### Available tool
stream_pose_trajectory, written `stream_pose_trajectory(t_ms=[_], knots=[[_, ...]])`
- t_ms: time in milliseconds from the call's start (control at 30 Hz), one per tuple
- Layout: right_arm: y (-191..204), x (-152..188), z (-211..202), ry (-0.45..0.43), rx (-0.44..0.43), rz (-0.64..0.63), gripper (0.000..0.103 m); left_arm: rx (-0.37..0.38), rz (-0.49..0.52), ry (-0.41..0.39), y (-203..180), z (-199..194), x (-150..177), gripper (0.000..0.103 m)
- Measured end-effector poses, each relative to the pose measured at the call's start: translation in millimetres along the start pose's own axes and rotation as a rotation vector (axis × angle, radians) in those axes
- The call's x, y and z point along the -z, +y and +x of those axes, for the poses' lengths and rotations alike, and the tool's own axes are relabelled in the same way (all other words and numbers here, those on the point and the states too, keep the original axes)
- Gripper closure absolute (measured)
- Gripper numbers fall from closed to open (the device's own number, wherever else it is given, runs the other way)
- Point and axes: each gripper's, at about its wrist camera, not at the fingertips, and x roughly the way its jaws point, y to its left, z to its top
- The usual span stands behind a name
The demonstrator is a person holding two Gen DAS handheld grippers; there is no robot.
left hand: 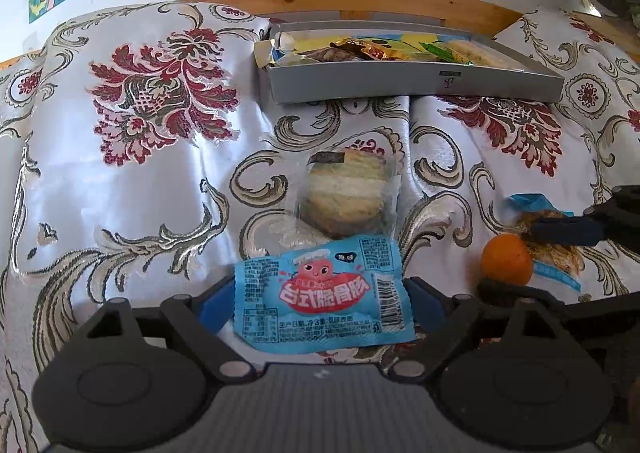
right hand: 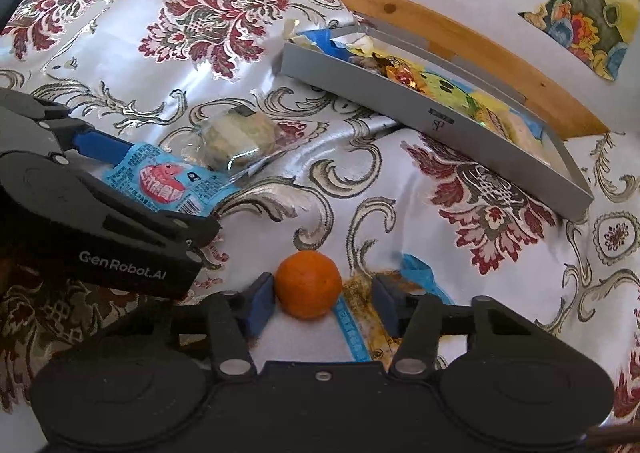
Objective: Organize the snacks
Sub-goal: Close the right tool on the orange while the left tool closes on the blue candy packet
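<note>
Left hand-held gripper pinches blue packet; right view alone shows orange unclamped.

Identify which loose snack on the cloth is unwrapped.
The orange fruit, between the right gripper's fingers; the blue packet and round pastry are wrapped.

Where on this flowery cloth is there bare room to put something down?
The wide stretch left of the grey box and the wrapped pastry is free. It is crowded around the blue packet, the orange and both grippers.
</note>
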Motion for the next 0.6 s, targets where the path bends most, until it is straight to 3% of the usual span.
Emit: stream_pose_trajectory(t_ms=[367, 433, 500, 600], knots=[[-0.5, 0.0, 7.1, -0.003, -0.023, -0.008, 0.052, 0.013, -0.016, -0.002, 2.4, -1.0, 0.7, 0.012], [-1.3, -0.7, 7.3, 0.006, -0.029, 0.011, 0.054, 0.017, -0.023, -0.002, 3.3, -1.2, 0.5, 0.013], [-2.3, -1.1, 7.2, 0.013, -0.045, 0.031, 0.064, 0.025, -0.032, 0.000, 4.7, -2.3, 0.2, 0.013], [-1.6, -1.7, 7.3, 0.016, -0.050, 0.037, 0.066, 0.047, -0.050, 0.002, 6.0, -5.1, -0.1, 0.014]])
